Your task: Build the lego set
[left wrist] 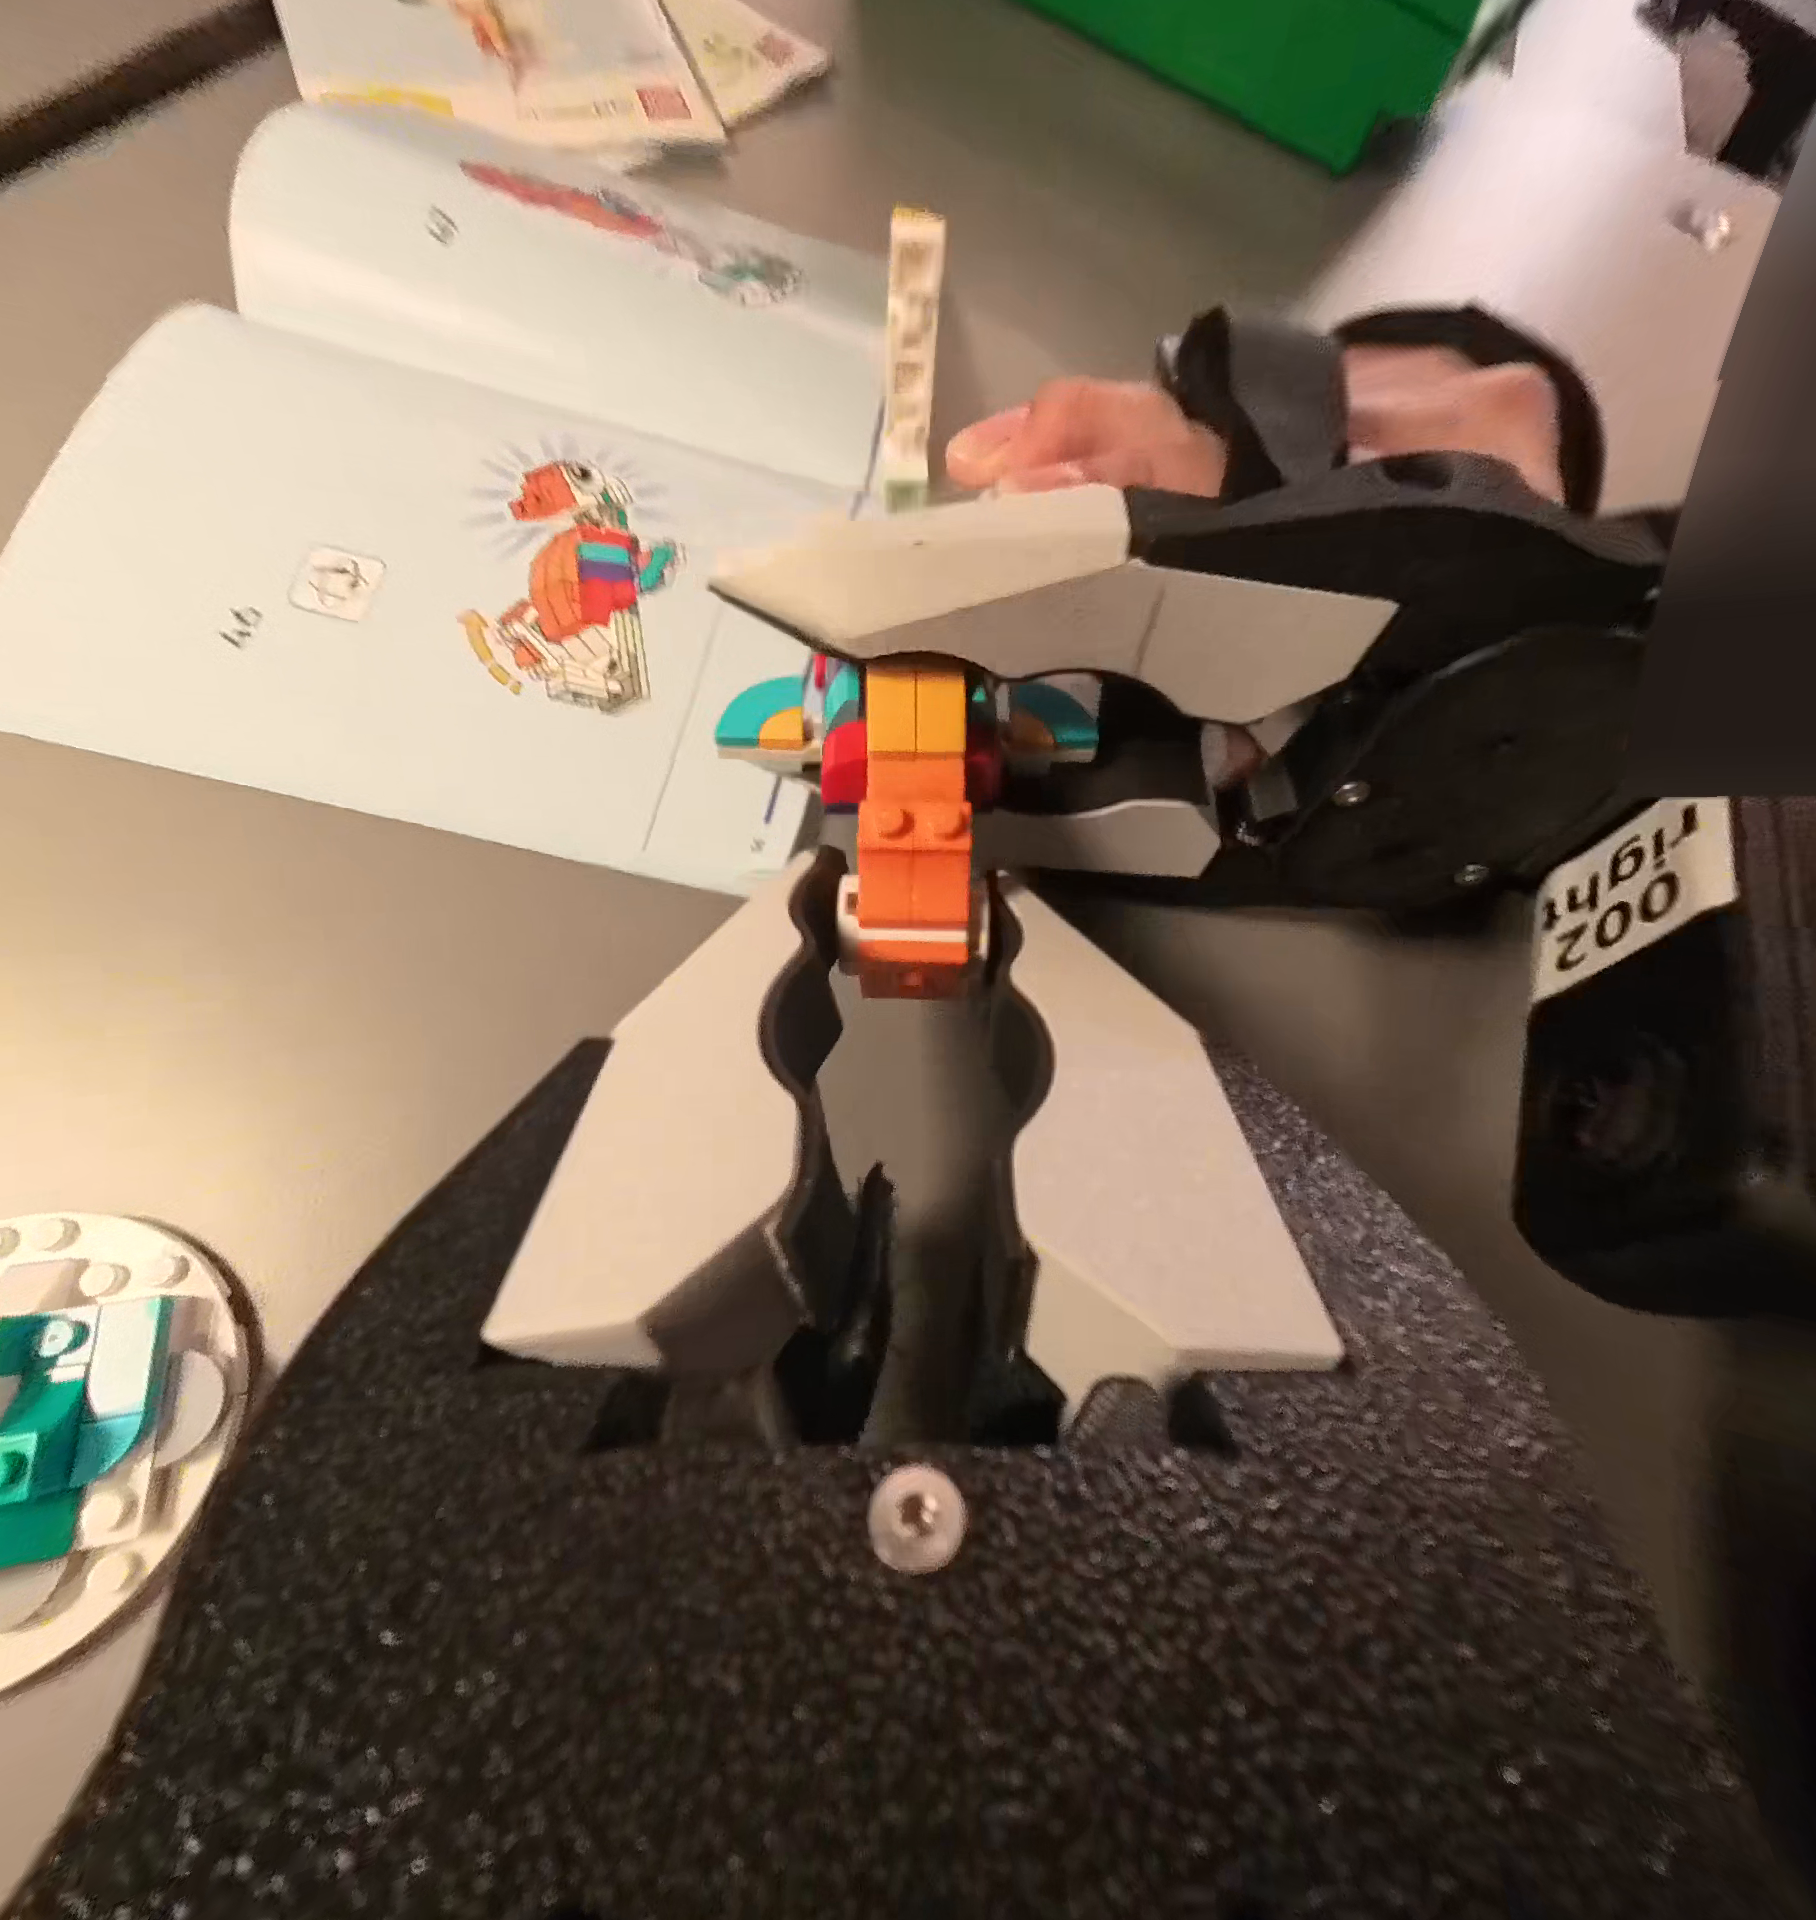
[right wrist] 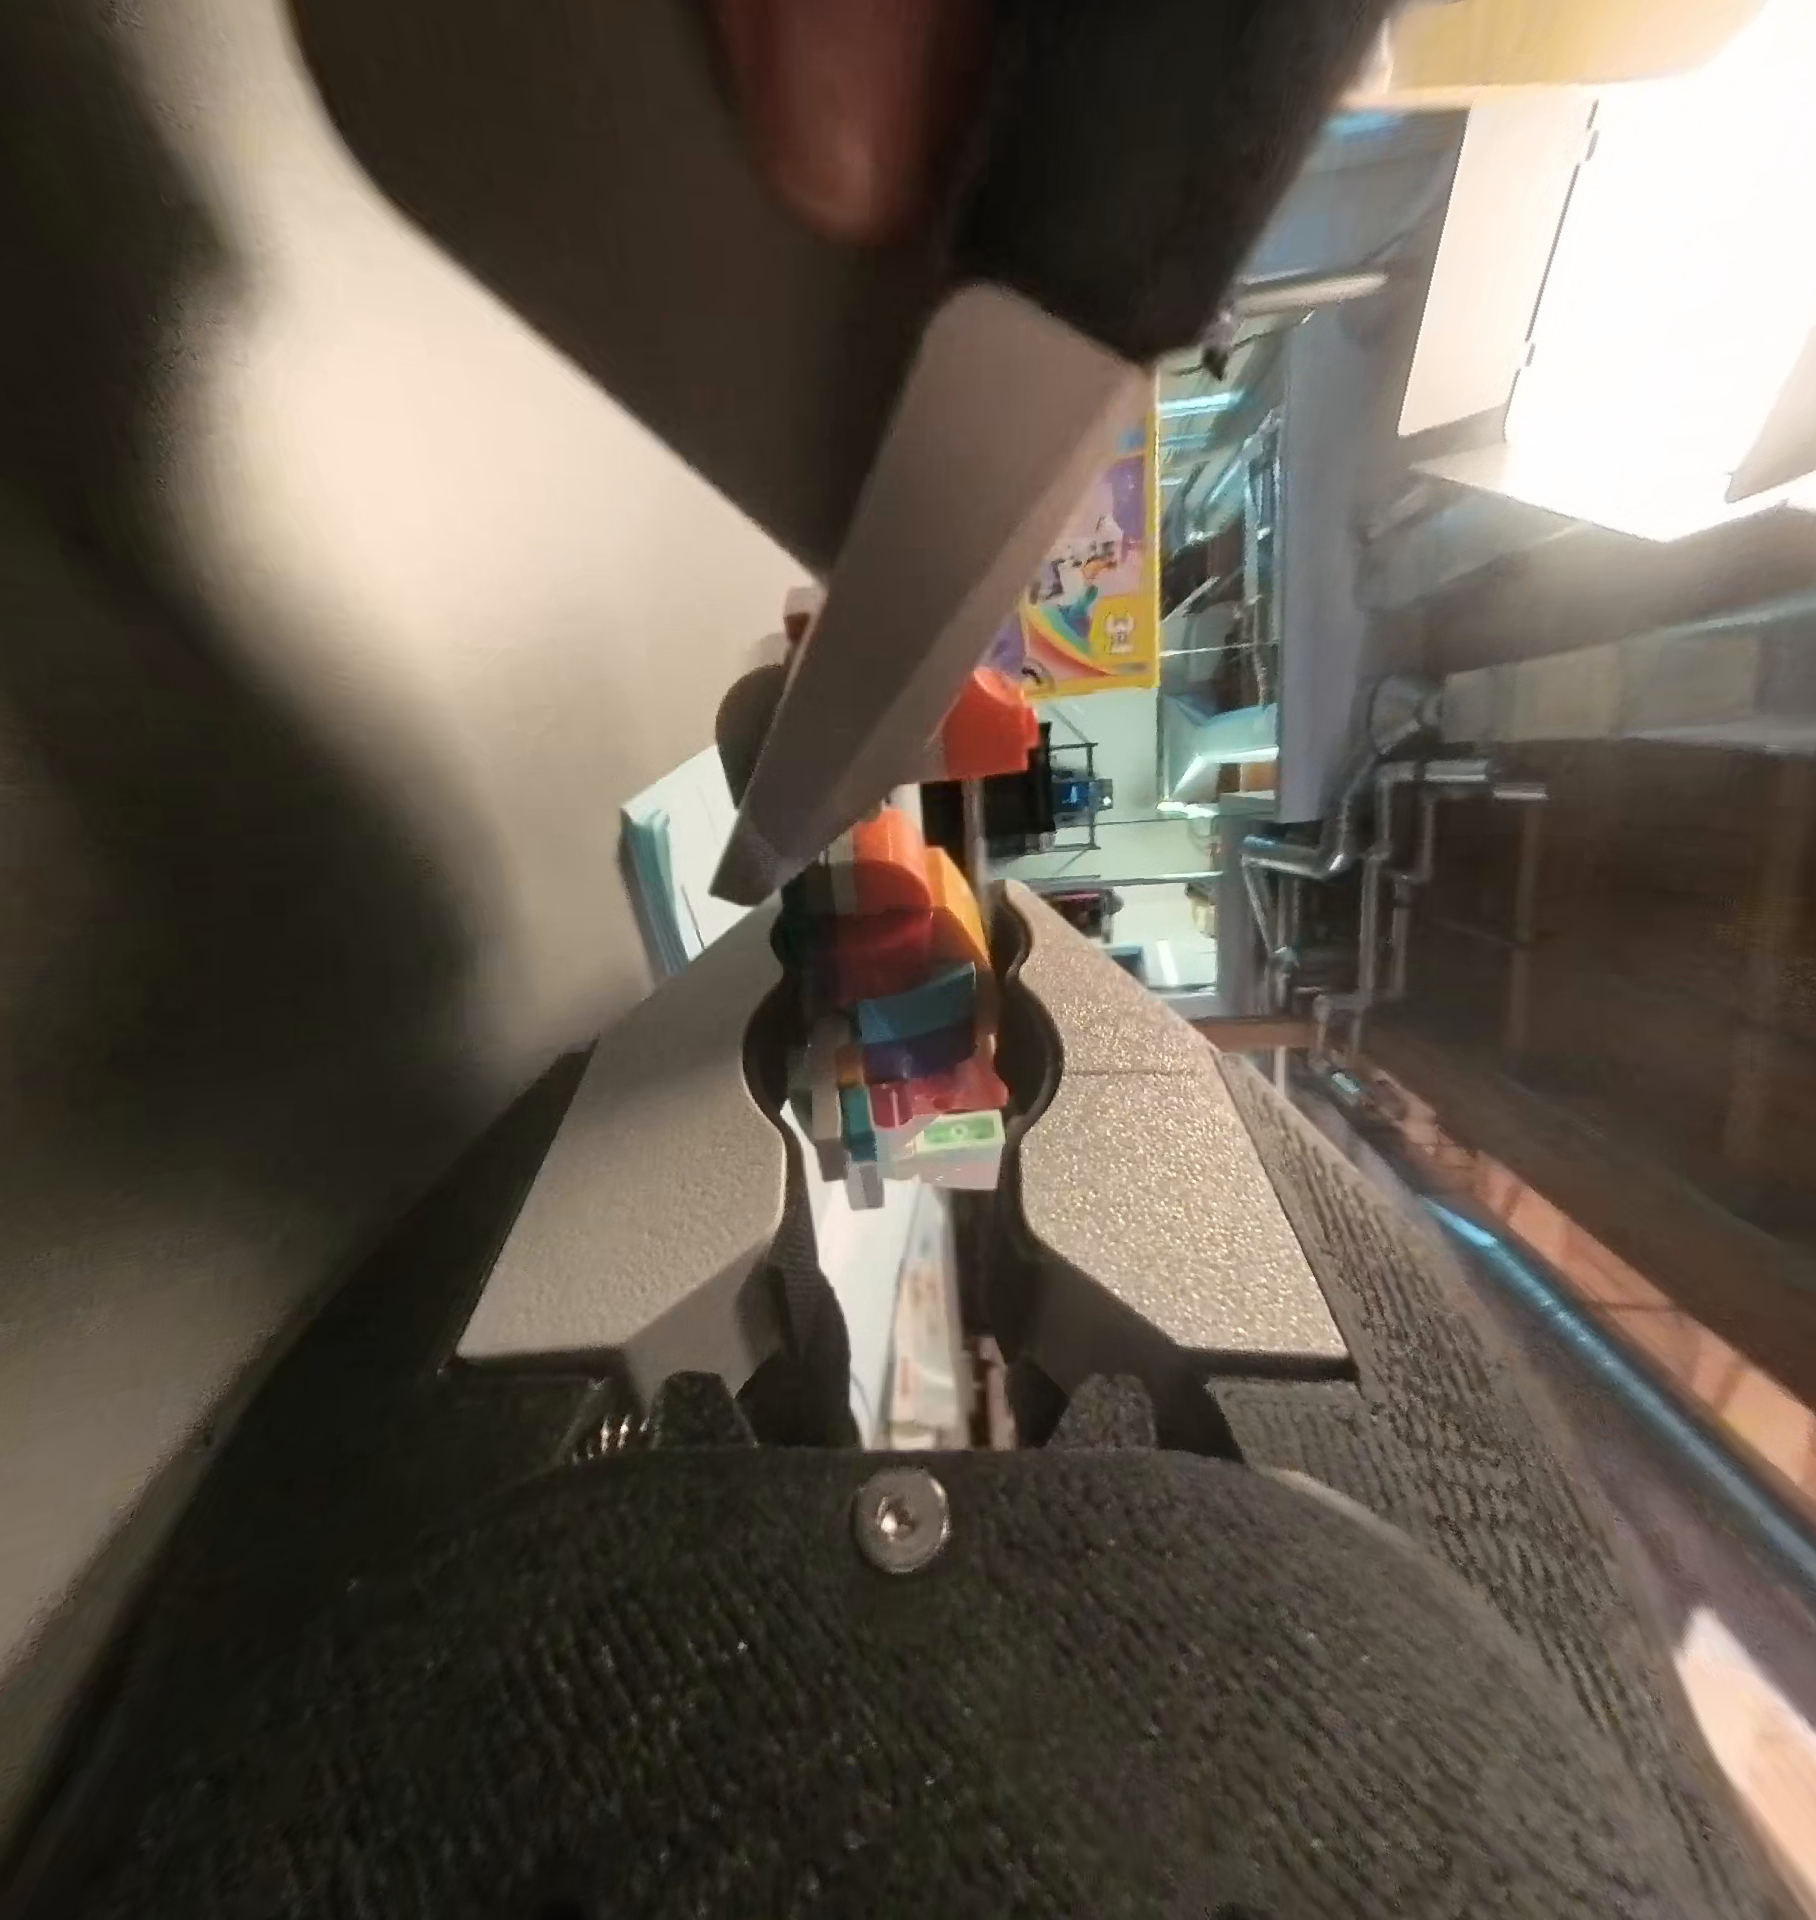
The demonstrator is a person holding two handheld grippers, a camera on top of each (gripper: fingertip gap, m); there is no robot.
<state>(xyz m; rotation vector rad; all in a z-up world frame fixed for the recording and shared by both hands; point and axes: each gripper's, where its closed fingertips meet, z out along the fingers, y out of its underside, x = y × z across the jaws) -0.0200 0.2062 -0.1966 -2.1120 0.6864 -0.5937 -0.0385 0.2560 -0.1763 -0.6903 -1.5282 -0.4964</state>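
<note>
A smooth grey desk (left wrist: 260,935) holds an open instruction booklet (left wrist: 312,582) at 10 o'clock and a round white studded plate (left wrist: 104,1455) at 8 o'clock; the bumpy orange brick bird (left wrist: 909,831) is held up, long axis toward 12 o'clock; the left tool (left wrist: 914,925) pinches its near end; the right tool (left wrist: 883,727) squeezes its far part.

White label (left wrist: 1631,902) on right tool, lettering legible

We saw an orange, yellow, red and teal lego model (left wrist: 909,831), grey-fingered grippers on speckled black bodies, a white round plate (left wrist: 83,1455) carrying green and teal bricks, a pale blue instruction booklet (left wrist: 364,582) with an orange figure printed on it, and a grey table (left wrist: 260,987).
</note>
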